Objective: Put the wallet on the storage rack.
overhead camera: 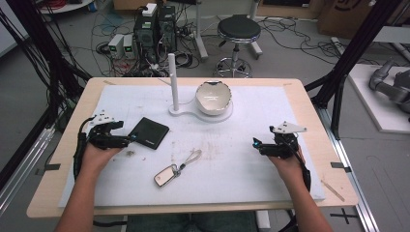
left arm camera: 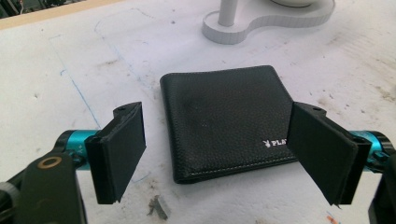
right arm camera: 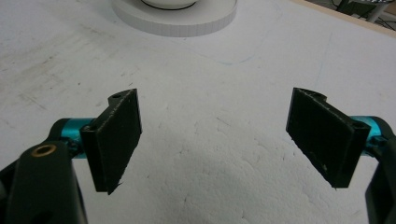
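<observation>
Over by the white post, the bowl (overhead camera: pixel 213 96) looks empty from where I stand. Left gripper (overhead camera: pixel 129 140) gapes wide just short of the black wallet (overhead camera: pixel 150 132); right gripper (overhead camera: pixel 255 144) hangs wide over bare mat.

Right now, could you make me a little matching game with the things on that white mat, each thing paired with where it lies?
Things:
1. wallet
2. bowl
3. key fob
4. right gripper

Places:
A. on the white stand at the far middle
B. near edge of the mat, middle
C. just ahead of the open left gripper
D. over bare mat, jaws open

Pairs: 1-C, 2-A, 3-B, 4-D
</observation>
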Demonstrator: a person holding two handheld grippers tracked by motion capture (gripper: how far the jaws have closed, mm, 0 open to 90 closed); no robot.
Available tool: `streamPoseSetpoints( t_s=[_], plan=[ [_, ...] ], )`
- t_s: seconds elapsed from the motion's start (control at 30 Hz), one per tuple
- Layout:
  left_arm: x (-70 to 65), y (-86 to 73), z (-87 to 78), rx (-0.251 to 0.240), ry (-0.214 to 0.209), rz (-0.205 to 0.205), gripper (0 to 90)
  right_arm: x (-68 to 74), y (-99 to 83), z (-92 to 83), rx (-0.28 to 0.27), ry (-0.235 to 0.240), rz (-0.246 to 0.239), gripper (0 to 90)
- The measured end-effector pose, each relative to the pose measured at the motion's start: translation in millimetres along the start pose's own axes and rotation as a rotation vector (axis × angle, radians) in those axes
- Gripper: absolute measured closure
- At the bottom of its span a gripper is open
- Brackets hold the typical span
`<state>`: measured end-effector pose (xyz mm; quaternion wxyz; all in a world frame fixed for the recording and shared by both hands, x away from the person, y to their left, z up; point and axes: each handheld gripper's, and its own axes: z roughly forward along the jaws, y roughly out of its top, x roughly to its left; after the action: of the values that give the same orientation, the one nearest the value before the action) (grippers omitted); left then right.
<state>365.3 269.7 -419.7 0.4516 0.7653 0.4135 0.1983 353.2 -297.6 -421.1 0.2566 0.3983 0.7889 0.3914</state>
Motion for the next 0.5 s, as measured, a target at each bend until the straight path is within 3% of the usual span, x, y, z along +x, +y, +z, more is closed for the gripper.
streamPoseSetpoints(
  t_s=[0.5],
  plan=[
    [10.6,-3.6,6.3,0.009,0.018,-0.059,19.6,2.3,-1.8,-0.6,0.019,0.008,-0.012,18.3]
  ],
)
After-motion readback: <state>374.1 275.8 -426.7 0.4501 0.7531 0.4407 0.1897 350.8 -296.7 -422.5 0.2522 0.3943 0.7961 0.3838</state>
